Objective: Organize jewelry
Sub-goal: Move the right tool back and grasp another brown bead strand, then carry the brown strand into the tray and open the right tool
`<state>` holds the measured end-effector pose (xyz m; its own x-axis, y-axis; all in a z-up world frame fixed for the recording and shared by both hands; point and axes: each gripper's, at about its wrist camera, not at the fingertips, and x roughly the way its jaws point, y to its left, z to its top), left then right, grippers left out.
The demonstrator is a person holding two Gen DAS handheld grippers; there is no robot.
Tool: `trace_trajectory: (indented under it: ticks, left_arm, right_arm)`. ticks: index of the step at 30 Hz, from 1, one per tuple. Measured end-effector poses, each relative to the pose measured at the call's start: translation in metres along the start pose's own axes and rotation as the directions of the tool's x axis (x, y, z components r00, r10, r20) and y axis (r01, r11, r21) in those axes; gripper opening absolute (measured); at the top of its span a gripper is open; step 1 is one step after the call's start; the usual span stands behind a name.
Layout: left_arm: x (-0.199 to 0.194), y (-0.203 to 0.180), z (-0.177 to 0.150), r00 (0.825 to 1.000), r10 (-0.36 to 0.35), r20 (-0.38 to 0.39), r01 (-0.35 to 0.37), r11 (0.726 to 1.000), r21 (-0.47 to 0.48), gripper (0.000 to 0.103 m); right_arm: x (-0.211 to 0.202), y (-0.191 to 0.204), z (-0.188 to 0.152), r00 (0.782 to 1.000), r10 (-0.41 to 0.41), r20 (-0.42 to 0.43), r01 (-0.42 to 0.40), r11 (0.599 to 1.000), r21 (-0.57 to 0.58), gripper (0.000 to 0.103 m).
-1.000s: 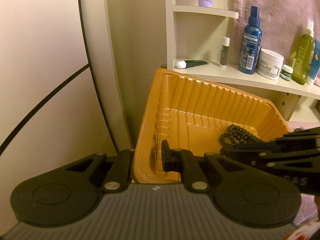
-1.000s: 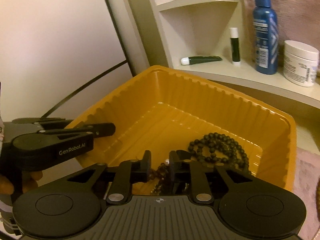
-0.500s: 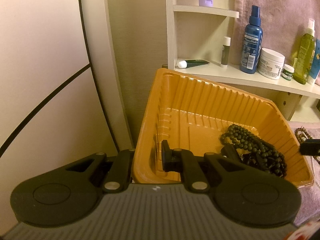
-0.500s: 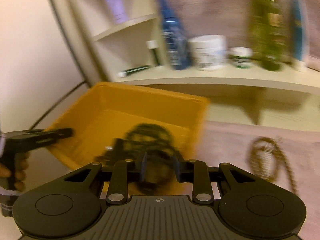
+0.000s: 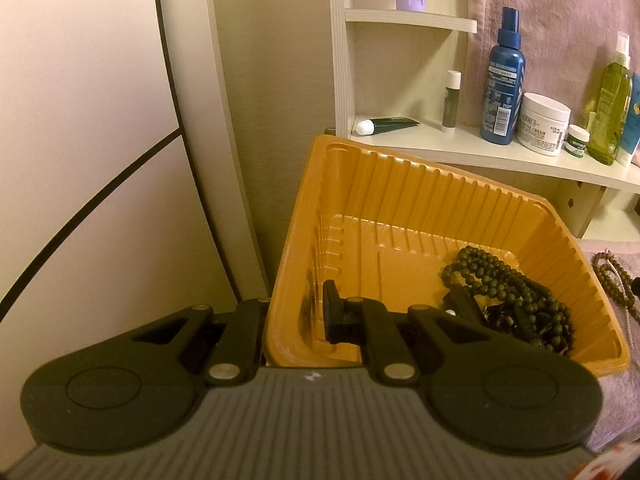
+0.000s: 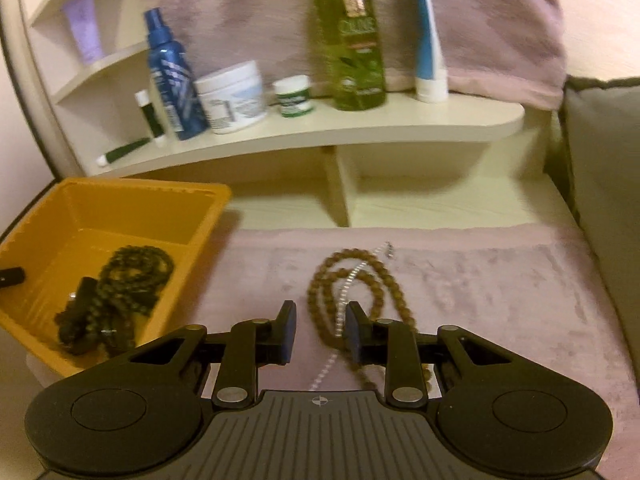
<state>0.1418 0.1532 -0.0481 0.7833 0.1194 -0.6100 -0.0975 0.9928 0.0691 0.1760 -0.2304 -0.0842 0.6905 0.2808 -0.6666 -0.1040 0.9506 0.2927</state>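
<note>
A cream shelf (image 6: 360, 128) carried a blue spray bottle (image 6: 168, 76), a white cream jar (image 6: 232, 98), a small green-labelled pot (image 6: 294, 96), a tall green bottle (image 6: 350, 36) and a lying dark green tube (image 5: 390, 124). A pink towel (image 6: 248, 4) hung behind.

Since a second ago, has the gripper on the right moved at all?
Yes. The right gripper has swung rightward, away from the yellow tray, and is now over the brown bead necklace on the pink cloth, jaws open.
</note>
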Motion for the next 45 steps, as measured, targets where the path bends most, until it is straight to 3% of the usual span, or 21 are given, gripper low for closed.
trace_trajectory:
  ticks: [5, 12, 17, 21, 30, 36, 45]
  left_arm:
    - [0.0, 0.001, 0.0, 1.0, -0.001, -0.001, 0.001, 1.0, 0.001, 0.01]
    - [0.001, 0.001, -0.001, 1.0, -0.002, -0.004, 0.002, 1.0, -0.001, 0.01]
    - [0.001, 0.001, -0.001, 1.0, -0.001, -0.004, 0.001, 1.0, -0.003, 0.01]
    - [0.001, 0.001, -0.001, 1.0, -0.002, -0.004, 0.002, 1.0, -0.003, 0.01]
    - [0.002, 0.001, -0.001, 1.0, -0.001, -0.004, 0.001, 1.0, -0.003, 0.01]
    - [0.002, 0.001, -0.002, 1.0, -0.003, -0.005, 0.003, 1.0, -0.002, 0.01]
    - [0.002, 0.001, -0.002, 1.0, -0.003, -0.005, 0.003, 1.0, -0.002, 0.01]
  right_arm:
    - [0.015, -0.002, 0.001, 1.0, -0.016, -0.014, 0.016, 1.0, -0.017, 0.026]
    - [0.029, -0.003, 0.001, 0.999, -0.025, -0.028, 0.025, 0.999, -0.021, 0.002]
    - [0.015, -0.01, 0.002, 0.998, -0.062, 0.014, 0.062, 0.998, 0.011, 0.002]
    - [0.014, -0.019, 0.003, 0.994, -0.108, -0.025, 0.109, 0.994, 0.009, 0.003]
    - [0.019, 0.001, 0.007, 0.999, -0.033, -0.011, 0.033, 0.998, -0.047, 0.012]
    - [0.035, 0.001, 0.006, 0.998, -0.046, -0.031, 0.046, 0.999, 0.005, 0.018]
    - [0.04, -0.004, 0.006, 0.999, -0.046, -0.016, 0.047, 0.999, 0.026, 0.018]
